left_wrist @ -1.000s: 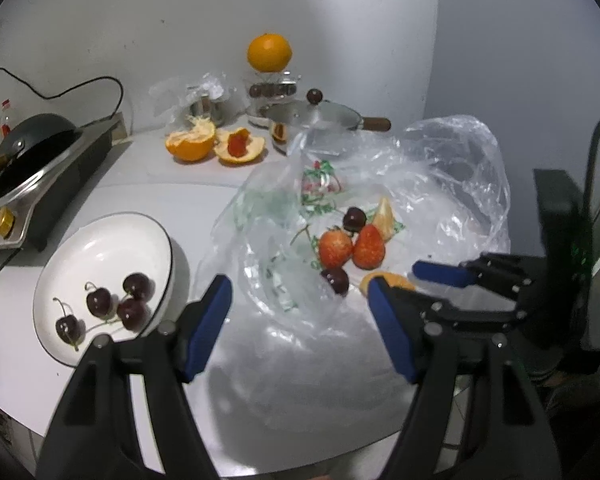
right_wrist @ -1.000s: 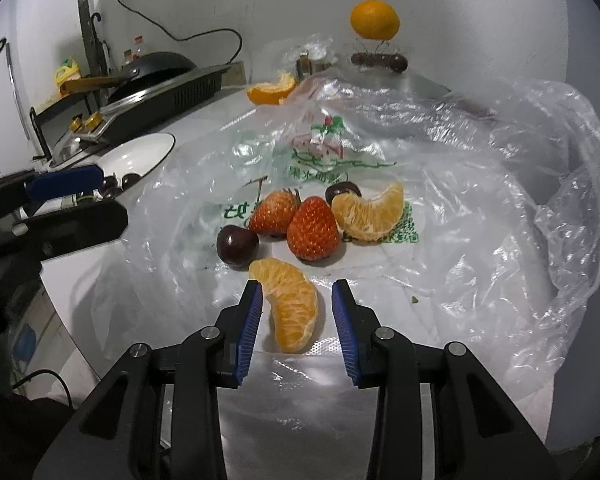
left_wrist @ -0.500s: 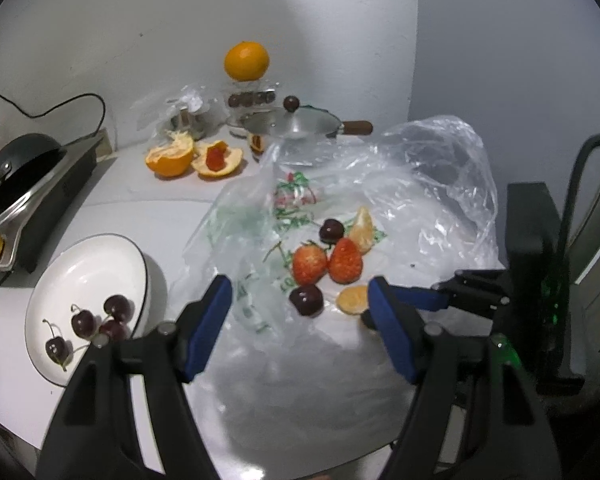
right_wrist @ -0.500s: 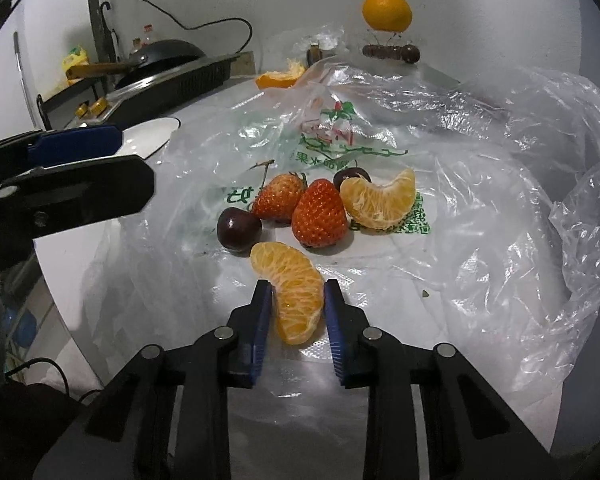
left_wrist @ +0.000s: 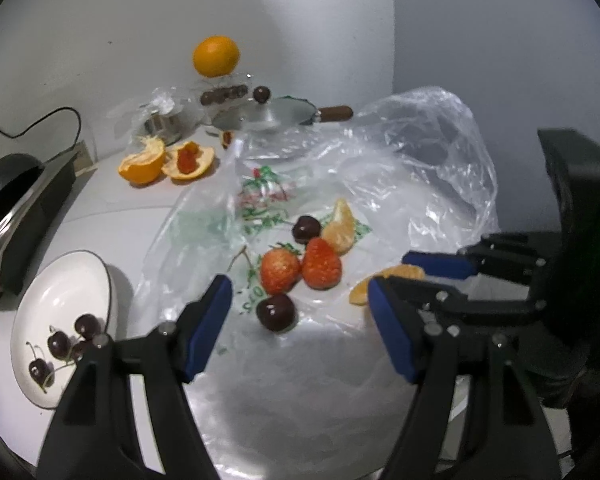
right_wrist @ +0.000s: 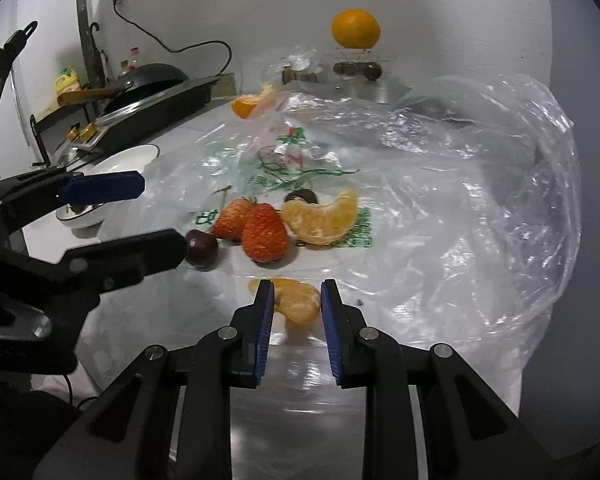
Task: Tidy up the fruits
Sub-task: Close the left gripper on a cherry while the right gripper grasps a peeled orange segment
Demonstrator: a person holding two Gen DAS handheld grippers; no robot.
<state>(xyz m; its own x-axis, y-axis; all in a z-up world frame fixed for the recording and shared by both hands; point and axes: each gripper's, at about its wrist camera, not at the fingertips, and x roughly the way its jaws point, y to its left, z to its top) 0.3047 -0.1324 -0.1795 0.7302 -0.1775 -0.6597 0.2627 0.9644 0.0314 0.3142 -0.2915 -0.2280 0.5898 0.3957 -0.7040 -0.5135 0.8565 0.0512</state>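
Observation:
On a clear plastic bag (left_wrist: 420,168) lie two strawberries (left_wrist: 300,268), two cherries (left_wrist: 276,312) and two orange segments. My right gripper (right_wrist: 296,300) is shut on the near orange segment (right_wrist: 296,300), also seen in the left wrist view (left_wrist: 384,284), held just above the bag. The other segment (right_wrist: 324,216) lies behind the strawberries (right_wrist: 260,228). My left gripper (left_wrist: 300,308) is open and empty, hovering over the near cherry. A white plate (left_wrist: 56,300) at left holds several cherries (left_wrist: 60,344).
A whole orange (left_wrist: 216,56) sits on a glass stand at the back, by a lidded pan (left_wrist: 276,116). Orange peel halves (left_wrist: 164,160) lie at back left. A cooktop with a black pan (left_wrist: 12,184) stands at far left.
My right gripper closed on the near orange segment and lifted it slightly. My left gripper moved right and forward over the fruit on the bag, staying open.

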